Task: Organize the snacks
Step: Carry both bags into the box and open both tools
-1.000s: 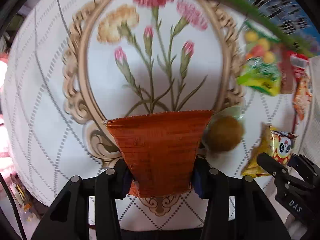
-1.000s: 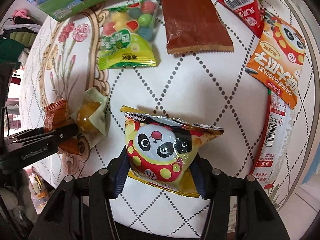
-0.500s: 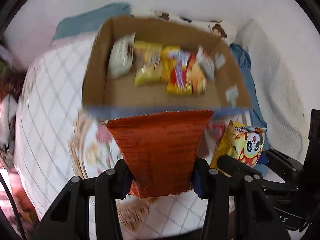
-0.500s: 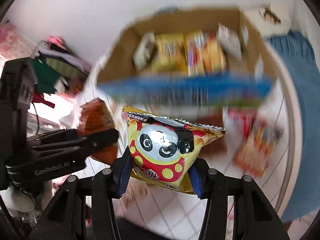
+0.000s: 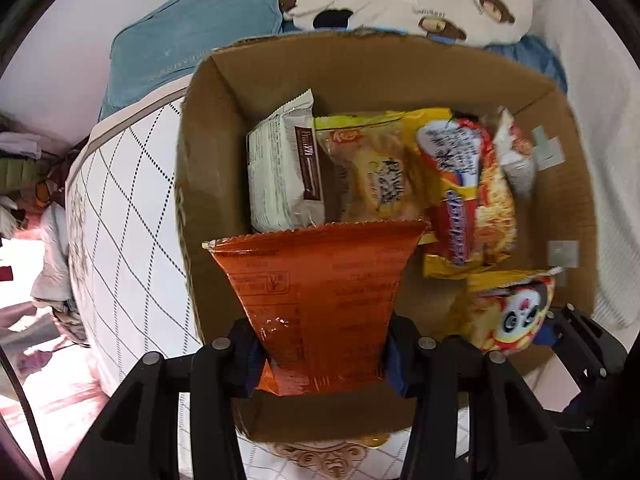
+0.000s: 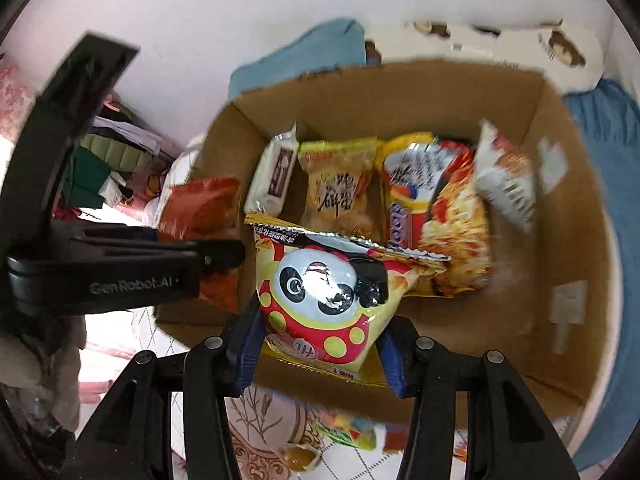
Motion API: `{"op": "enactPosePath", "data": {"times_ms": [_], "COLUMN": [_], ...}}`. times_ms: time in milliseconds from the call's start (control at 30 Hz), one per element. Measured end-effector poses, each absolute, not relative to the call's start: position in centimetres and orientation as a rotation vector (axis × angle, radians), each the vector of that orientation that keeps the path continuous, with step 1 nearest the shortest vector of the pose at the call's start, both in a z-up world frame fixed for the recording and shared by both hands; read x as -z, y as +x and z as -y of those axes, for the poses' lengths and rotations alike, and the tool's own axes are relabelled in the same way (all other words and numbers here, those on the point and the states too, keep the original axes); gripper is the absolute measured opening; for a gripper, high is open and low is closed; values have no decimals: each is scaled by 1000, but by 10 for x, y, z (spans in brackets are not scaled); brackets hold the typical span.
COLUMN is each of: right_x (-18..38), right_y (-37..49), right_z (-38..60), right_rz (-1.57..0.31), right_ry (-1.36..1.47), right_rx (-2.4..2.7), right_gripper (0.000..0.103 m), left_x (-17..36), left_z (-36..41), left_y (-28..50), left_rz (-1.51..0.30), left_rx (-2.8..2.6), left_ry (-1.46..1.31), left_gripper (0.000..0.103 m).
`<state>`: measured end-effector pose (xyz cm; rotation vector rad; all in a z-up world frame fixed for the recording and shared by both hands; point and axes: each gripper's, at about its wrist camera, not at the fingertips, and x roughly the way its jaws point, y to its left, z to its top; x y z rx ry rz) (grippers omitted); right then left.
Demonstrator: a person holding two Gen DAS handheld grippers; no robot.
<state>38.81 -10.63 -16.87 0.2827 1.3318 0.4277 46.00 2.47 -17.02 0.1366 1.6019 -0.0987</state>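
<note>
My left gripper is shut on an orange-red snack packet and holds it over the near edge of an open cardboard box. My right gripper is shut on a yellow panda snack bag, also over the box's near side. The panda bag shows at the right of the left wrist view; the orange packet and the left gripper's fingers show at the left of the right wrist view. Several packets stand inside the box: white, yellow, red-and-yellow.
The box sits on a table with a white diamond-pattern cloth. A green candy bag and a small round sweet lie on the cloth below the box. A blue pillow and bear-print bedding lie behind.
Both grippers rose from the tabletop with their packets and moved forward to the box; the box now fills both views and the packets hang over its near edge.
</note>
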Motion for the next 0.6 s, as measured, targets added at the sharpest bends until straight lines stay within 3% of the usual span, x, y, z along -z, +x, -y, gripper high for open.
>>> {"op": "enactPosePath", "data": {"times_ms": [300,333,367,400,433,600], "right_x": [224,229,234,238,242,244], "right_y": [415,417,420,423,428,429], "right_z": [94,94,94,93,93,102], "right_rz": [-1449,-1467,-1487,-1498,-1498,-1500], "right_ry": [394,404,406,394,386,370], "right_rx": [-479,-484,-480,-469,-468,-440], "right_gripper": [54,63,86,94,96,96], "left_x": [204,207,209,211,211,210], "left_z": [-21,-23,-25,-28,-29,-34], "left_y": [464,464,465,465,466,462], "left_rz": [-1703,-1714,-1719,-1715,-1710,-1682], "left_rx": [64,59,47,37,33,38], "left_ry": [185,166,158,152,146,94], "left_gripper": [49,58,62,80,86,86]}}
